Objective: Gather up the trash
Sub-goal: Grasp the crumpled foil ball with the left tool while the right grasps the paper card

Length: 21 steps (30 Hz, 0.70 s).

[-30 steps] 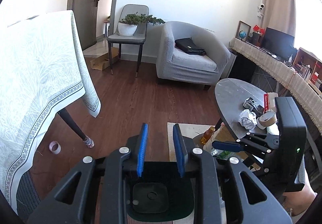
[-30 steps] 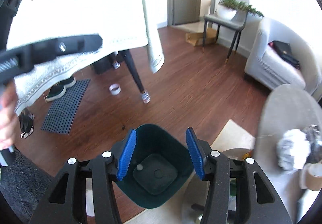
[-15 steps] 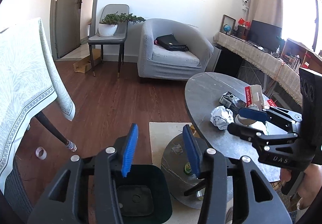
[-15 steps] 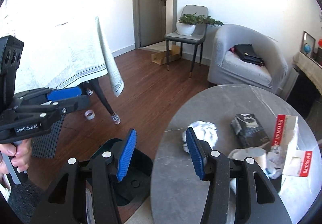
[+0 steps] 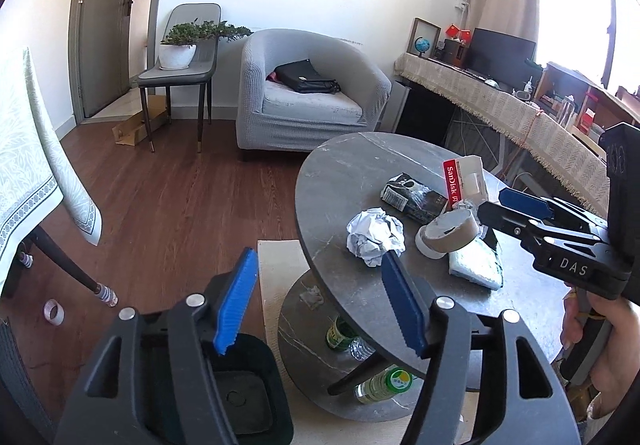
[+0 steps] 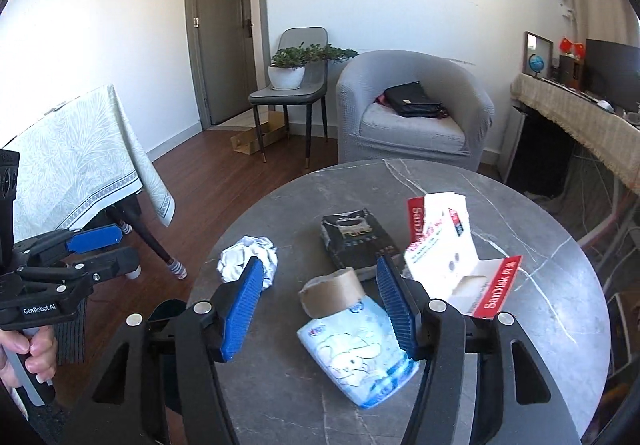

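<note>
A crumpled white paper ball point(image 5: 374, 236) point(image 6: 248, 259) lies near the edge of the round grey table point(image 5: 340, 173) point(image 6: 520, 325). Beside it lie a cardboard tape roll point(image 6: 332, 291), a blue-white tissue pack point(image 6: 360, 349), a black packet point(image 6: 354, 241) and a red-white SanDisk package point(image 6: 452, 245). A dark green bin point(image 5: 244, 393) stands on the floor under my left gripper point(image 5: 319, 257), whose jaws are opening with nothing between them. My right gripper point(image 6: 320, 261) hovers over the table, jaws opening; the roll and tissue pack show between its fingers, untouched.
Bottles point(image 5: 384, 381) stand on the table's lower shelf. A cloth-covered table point(image 5: 28, 165) is at the left, with a tape roll point(image 5: 54, 311) on the wooden floor by its leg. A grey armchair point(image 5: 308, 93) and a chair with a plant point(image 5: 180, 57) stand at the back.
Both grippers swung from over the bin toward the round table. The left jaws widened from nearly shut. The right gripper now hangs over the trash on the tabletop, jaws slightly wider.
</note>
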Available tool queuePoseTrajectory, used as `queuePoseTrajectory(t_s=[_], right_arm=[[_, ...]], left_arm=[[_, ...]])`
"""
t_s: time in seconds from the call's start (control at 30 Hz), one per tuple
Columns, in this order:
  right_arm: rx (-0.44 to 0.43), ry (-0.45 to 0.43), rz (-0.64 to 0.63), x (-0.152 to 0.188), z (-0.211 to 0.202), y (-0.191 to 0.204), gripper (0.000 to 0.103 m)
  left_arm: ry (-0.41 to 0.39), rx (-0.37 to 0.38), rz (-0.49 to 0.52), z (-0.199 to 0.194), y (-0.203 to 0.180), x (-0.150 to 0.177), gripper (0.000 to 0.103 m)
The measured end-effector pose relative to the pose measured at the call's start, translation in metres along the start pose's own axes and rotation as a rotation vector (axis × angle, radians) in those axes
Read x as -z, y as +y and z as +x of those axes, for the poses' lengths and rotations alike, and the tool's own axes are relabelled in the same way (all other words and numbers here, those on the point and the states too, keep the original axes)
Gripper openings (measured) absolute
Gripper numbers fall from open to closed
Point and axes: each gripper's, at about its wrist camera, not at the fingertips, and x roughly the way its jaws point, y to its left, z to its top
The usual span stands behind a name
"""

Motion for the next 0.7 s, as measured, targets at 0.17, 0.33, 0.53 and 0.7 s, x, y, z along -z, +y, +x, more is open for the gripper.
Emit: queuePoseTrajectory(t_s=[0.17,0.33,0.53,0.7], right_arm=[[0.04,-0.014,0.05,-0.001,-0.006,-0.029,0.064],[0.061,-0.019,0.126,0.0,-0.008,-0.06,0.07],[0.064,-0.01,0.209,0.004,0.0,-0.08,0.07],[0.05,-0.007,0.268,0.006,0.005,-0.091,0.07]], left_arm=[[0.017,0.025,0.009,0.02,-0.014,-0.003,0.07],[0.041,0.035,0.025,0.043,-0.028,-0.005,0.071],[0.067,0.031,0.052,0.068,-0.043,-0.003,0.072],[0.079,0.019,0.025,0.084,-0.042,-0.006,0.072]])
